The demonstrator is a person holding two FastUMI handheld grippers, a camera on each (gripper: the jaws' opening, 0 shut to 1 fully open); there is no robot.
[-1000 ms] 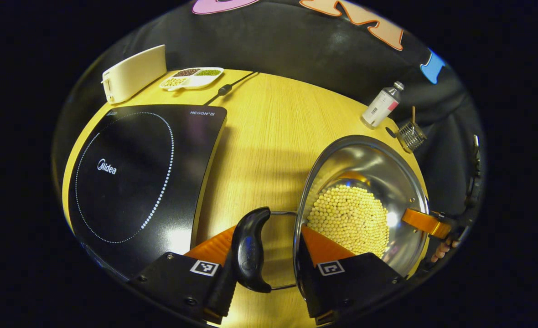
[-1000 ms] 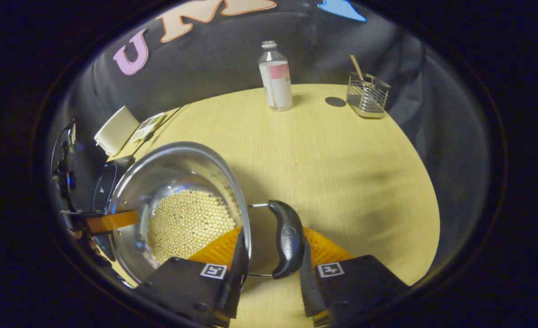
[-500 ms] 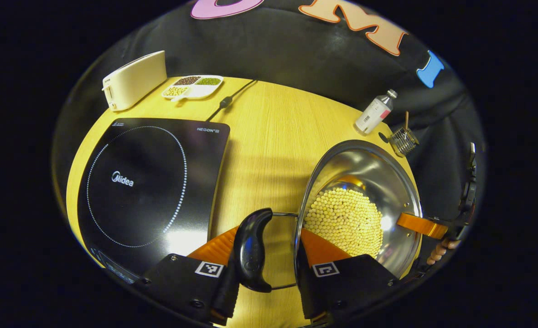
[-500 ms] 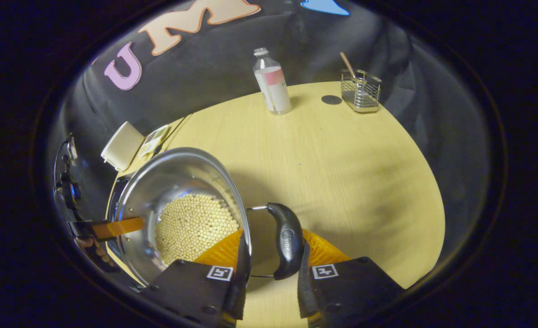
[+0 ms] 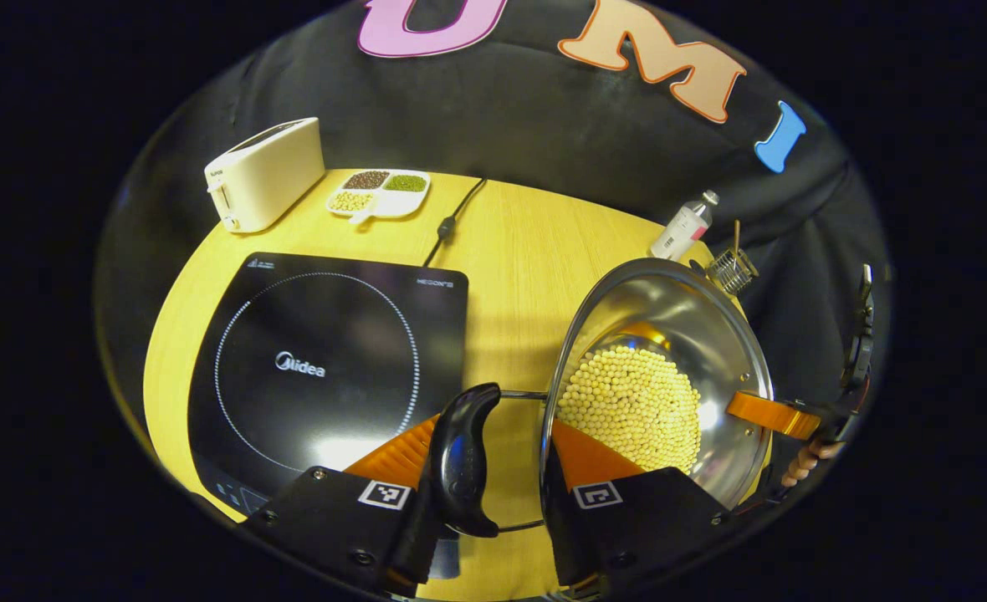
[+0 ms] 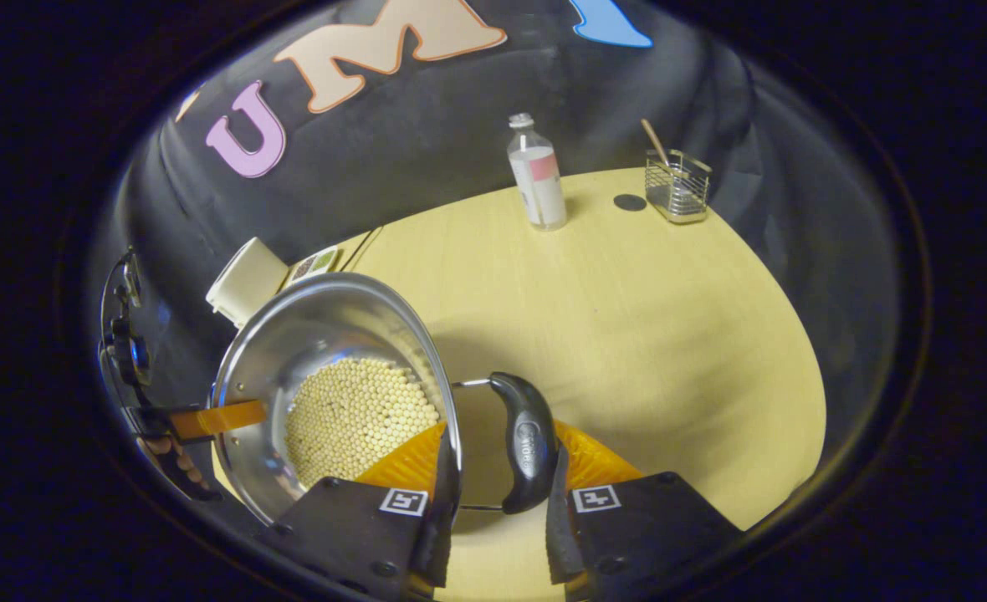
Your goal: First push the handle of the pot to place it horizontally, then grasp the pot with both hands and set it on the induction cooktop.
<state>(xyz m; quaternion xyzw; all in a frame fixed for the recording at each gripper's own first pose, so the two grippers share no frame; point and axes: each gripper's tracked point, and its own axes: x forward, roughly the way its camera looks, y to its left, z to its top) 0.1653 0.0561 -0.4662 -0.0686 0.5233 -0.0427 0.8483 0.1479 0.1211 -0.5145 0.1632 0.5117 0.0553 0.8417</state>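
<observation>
A steel pot holding yellow beans hangs above the wooden table, right of the black induction cooktop. In the left gripper view my left gripper is shut on the pot's black side handle, one finger outside the handle and the other inside the rim. Across the pot, the right gripper's orange finger hooks the far rim, a hand behind it. In the right gripper view my right gripper clamps the opposite black handle and the pot rim the same way.
A cream toaster, a divided dish of beans and the cooktop's cable lie at the table's back left. A bottle and a wire basket holding a stick stand at the back right.
Both grippers have lifted the pot off the table, and the table now looks farther below. The cooktop has slid closer to the pot in the left gripper view.
</observation>
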